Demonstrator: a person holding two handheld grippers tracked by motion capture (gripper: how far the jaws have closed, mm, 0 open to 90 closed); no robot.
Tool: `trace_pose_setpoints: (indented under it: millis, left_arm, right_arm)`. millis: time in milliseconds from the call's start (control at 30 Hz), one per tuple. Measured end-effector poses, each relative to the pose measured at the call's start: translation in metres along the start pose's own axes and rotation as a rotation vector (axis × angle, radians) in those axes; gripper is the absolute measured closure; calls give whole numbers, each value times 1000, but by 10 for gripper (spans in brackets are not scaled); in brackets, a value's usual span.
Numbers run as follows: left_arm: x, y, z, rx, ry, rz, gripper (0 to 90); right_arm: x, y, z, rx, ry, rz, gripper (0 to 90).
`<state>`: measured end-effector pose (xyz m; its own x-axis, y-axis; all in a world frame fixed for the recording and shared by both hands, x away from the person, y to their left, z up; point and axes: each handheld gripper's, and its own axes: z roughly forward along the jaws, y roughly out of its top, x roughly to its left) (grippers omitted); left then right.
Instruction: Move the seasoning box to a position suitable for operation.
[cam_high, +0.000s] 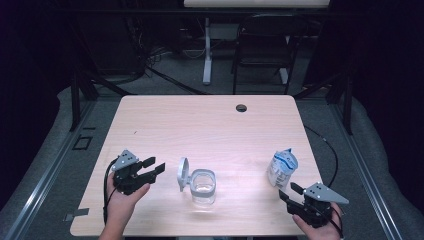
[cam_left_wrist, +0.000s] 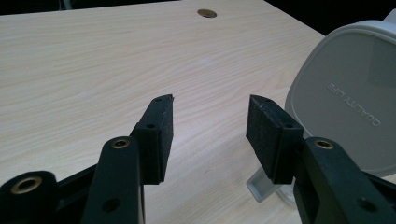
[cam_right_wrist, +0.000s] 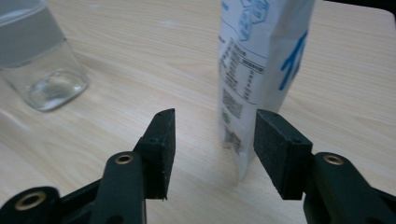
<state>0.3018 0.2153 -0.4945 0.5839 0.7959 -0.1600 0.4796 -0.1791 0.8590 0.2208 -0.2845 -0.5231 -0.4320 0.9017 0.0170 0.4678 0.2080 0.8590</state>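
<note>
Pale wood-grain table (cam_high: 210, 125) with a round cable hole (cam_high: 241, 108) near its far edge, set against a dark room. Left gripper (cam_high: 152, 168), jaws parted and empty, rests near the table's left front, just beside a clear jar (cam_high: 203, 186) whose hinged white lid (cam_high: 183, 174) stands open. Right gripper (cam_high: 289, 192), jaws spread and holding nothing, sits near the right front corner, close in front of an upright white-and-blue packet (cam_high: 282, 168), without touching it.
</note>
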Motion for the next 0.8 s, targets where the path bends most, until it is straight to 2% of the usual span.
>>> trace_pose_setpoints:
  millis: [200,400,467,533,633,800]
  left_arm:
    - [2,-1,-1,-4,2,-10,517]
    - [3,0,-3,-8,5,-11,515]
    - [3,0,-3,-7,4,-13,515]
    - [4,-1,-2,-6,4,-15,515]
    - [5,-1,-2,-1,5,-19,515]
    - [5,-1,-2,-7,8,-21,515]
  right_arm:
    - [-4,-4,12,10,-41,44,416]
    - [1,-3,29,29,-59,24,378]
    - [3,-2,33,41,-91,7,370]
    - [2,-2,36,33,-111,12,371]
    - [0,-3,40,22,-114,34,372]
    - [-4,-3,47,26,-119,29,372]
